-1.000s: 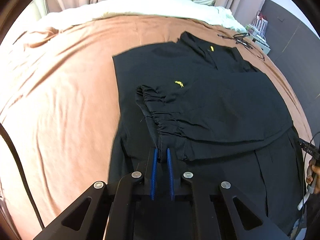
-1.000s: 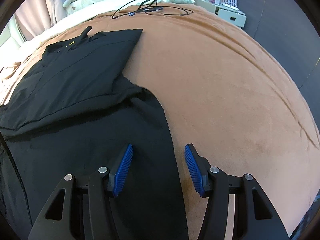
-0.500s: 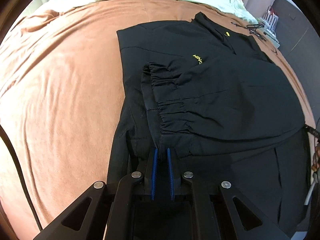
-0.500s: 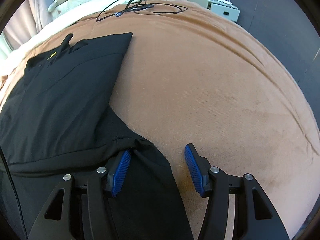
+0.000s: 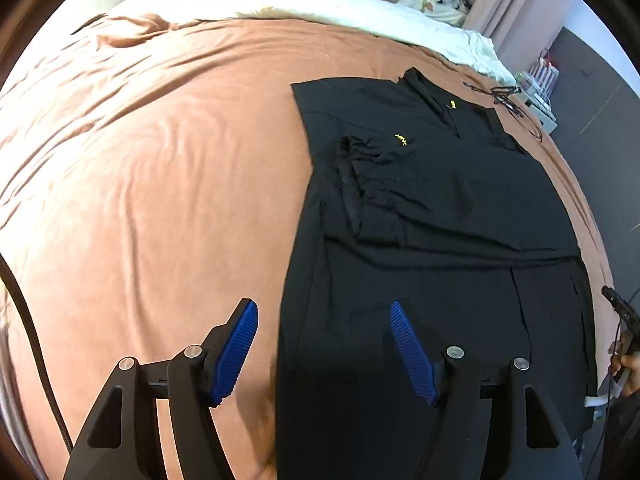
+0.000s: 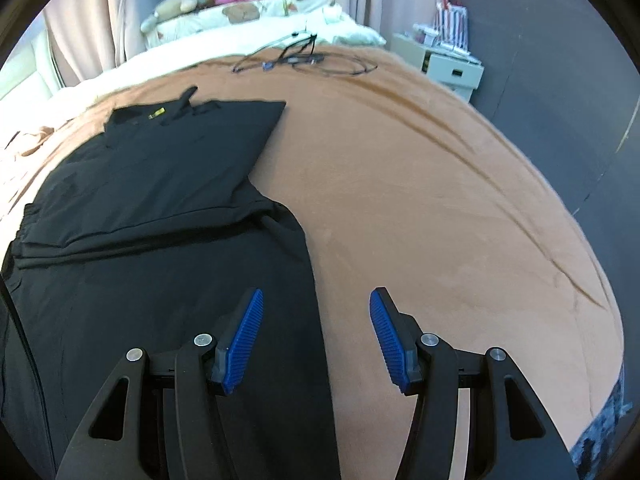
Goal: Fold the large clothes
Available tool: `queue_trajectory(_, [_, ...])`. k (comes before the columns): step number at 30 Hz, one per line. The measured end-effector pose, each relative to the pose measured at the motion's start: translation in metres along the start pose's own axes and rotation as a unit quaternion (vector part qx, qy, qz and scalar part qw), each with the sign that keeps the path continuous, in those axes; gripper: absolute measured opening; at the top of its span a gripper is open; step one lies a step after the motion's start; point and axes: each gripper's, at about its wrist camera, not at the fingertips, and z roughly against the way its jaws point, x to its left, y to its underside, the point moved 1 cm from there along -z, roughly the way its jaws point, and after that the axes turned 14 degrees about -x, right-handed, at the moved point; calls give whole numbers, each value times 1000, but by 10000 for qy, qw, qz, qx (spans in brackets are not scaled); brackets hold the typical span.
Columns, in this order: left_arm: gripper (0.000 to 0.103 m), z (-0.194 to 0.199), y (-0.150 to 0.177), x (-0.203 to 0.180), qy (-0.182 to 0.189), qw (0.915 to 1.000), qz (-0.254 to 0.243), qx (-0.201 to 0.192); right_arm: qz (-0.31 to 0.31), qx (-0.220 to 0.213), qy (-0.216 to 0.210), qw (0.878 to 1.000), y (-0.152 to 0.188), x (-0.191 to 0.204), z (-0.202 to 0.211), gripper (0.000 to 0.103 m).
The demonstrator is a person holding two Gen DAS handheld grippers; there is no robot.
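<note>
- Left wrist view: a bed under a rust-brown cover fills the frame; white bedding and soft toys run along the top edge, with a tangle of black cable at upper right.
- A black garment lies flat right of centre. Its long axis runs from the bottom edge up to a collar end at upper right. A sleeve with a gathered cuff is folded across the chest.
- The left gripper has just been opening; its jaws stand wide and hold nothing. It straddles the garment's left edge at lower centre, one blue pad over bare cover and the other over cloth.
- A hand shows at the far right edge.
- Right wrist view: same bed, with a pale cabinet and dark wall at upper right.
- The garment occupies the left half, collar end at upper left.
- The right gripper is about half open and empty, astride the garment's right edge at lower centre.
- Judgement: each gripper sits over its own side of the near hem, so the next fold probably lifts that end towards the collar.
</note>
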Motion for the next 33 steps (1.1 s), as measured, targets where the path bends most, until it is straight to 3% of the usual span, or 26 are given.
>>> queue_trajectory(9, [70,72,36,1,-29,9978,115,-660,429,-466,-532,9966,32,4,82,53])
queue_trajectory(18, [70,129,92,0,88,9976,164,-665,658,-580,-719,9936,78,-17,153,53])
queue_trajectory(26, [71,156,155,-1,180,9979,162,-607,253,-810,-745,9936,121,-49,208,53])
queue_trajectory(28, [71,160,169,-1,212,9978,143,-604,165,-751,-900,9930,129,-51,216,56])
queue_trajectory(29, [71,162,176,-1,236,9979,136,-594,73,-716,-1001,9924,133,-49,221,63])
queue_trajectory(30, [74,164,183,-1,260,9978,150,-596,-65,-698,-1166,9907,138,-51,225,79])
queue_trajectory(31, [78,167,190,-2,289,9975,172,-626,-132,-717,-1222,9898,142,-52,230,86])
queue_trajectory(33, [88,172,202,-4,365,9965,197,-731,-316,-664,-1348,9881,153,-59,233,91])
